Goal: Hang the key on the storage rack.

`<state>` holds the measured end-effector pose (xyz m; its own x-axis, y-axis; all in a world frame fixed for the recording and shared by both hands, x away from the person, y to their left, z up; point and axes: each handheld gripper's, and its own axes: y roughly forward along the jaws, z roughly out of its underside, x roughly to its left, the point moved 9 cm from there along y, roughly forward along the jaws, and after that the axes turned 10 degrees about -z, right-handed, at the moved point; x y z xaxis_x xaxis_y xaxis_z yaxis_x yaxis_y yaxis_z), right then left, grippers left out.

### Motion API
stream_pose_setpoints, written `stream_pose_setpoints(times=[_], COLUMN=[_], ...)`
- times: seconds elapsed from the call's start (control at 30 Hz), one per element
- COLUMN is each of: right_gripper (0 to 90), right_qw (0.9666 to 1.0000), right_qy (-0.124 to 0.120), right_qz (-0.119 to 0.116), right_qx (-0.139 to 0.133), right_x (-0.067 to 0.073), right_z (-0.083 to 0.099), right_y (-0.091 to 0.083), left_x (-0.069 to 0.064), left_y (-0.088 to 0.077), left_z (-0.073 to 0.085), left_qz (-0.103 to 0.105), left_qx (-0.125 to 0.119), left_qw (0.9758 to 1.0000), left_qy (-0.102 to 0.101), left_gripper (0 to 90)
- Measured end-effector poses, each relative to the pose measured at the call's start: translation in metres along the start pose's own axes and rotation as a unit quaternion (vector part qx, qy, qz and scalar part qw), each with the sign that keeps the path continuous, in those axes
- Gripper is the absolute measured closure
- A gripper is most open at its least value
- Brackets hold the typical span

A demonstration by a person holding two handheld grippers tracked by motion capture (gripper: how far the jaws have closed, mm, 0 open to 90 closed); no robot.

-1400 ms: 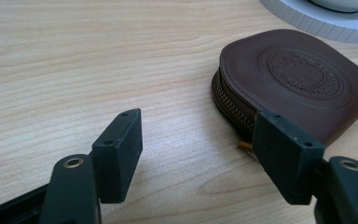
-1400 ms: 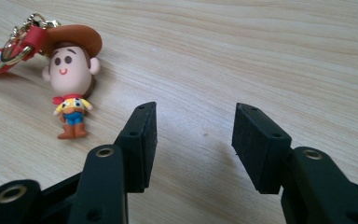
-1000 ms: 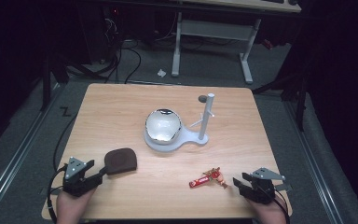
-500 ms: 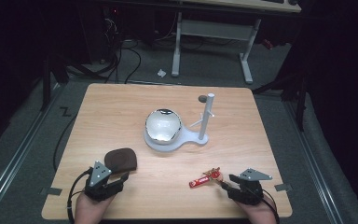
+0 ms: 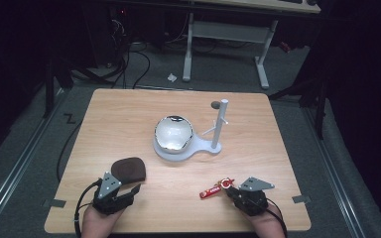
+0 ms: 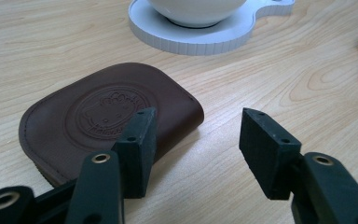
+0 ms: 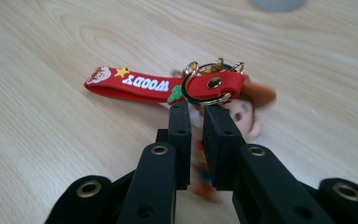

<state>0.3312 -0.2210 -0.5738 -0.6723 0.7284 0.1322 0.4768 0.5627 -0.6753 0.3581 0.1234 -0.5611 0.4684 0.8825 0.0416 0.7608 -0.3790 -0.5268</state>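
A brown leather pouch (image 5: pixel 128 168) lies flat at the table's front left, its embossed round badge (image 6: pixel 109 109) facing up. My left gripper (image 5: pixel 130 191) sits just in front of it. Its jaws have just been closing a little but stand open (image 6: pixel 196 140), with the pouch's right corner just ahead of the left jaw and no pad pressing on it. A red keychain (image 5: pixel 213 190) with a gold ring and a small doll figure (image 7: pixel 242 114) lies at the front right. My right gripper (image 5: pixel 230 191) has just closed; its jaws (image 7: pixel 196 112) pinch the figure's body.
A white stand (image 5: pixel 191 151) at the table's middle carries a shiny round bowl (image 5: pixel 173 133) and an upright post (image 5: pixel 221 121). A small dark disc (image 5: pixel 214 104) lies behind the post. The table's front edge runs just under both hands.
The left hand slid right, up to the pouch. The right hand moved left onto the keychain and its jaws closed on the figure.
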Motion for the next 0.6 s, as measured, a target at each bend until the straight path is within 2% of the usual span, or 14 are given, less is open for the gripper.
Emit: stream_pose_setpoints(times=[0.13, 0.27, 0.37, 0.5, 0.6], right_gripper=[81.1, 81.1, 81.0, 79.3, 71.8], right_qw=[0.9998, 0.9997, 0.9997, 0.9993, 0.9987], right_qy=[-0.020, -0.025, -0.023, -0.030, -0.035], right_qz=[0.003, -0.002, -0.003, -0.004, -0.016], right_qx=[-0.003, -0.002, 0.011, 0.024, 0.034], right_x=[0.002, 0.002, -0.001, 0.004, 0.016], right_z=[-0.020, -0.042, -0.054, -0.058, -0.054], right_y=[0.009, 0.027, 0.044, 0.055, 0.058], left_x=[0.002, 0.003, 0.005, 0.009, 0.011], left_y=[0.002, 0.003, 0.004, 0.003, 0.005], left_z=[0.001, 0.004, 0.006, 0.007, 0.007], left_qz=[0.002, 0.009, 0.012, 0.016, 0.019], left_qx=[0.002, 0.008, 0.012, 0.013, 0.015], left_qw=[1.0000, 0.9999, 0.9999, 0.9998, 0.9997], left_qy=[0.000, -0.001, -0.002, -0.005, -0.009], left_gripper=[46.4, 46.4, 46.3, 46.3, 46.3])
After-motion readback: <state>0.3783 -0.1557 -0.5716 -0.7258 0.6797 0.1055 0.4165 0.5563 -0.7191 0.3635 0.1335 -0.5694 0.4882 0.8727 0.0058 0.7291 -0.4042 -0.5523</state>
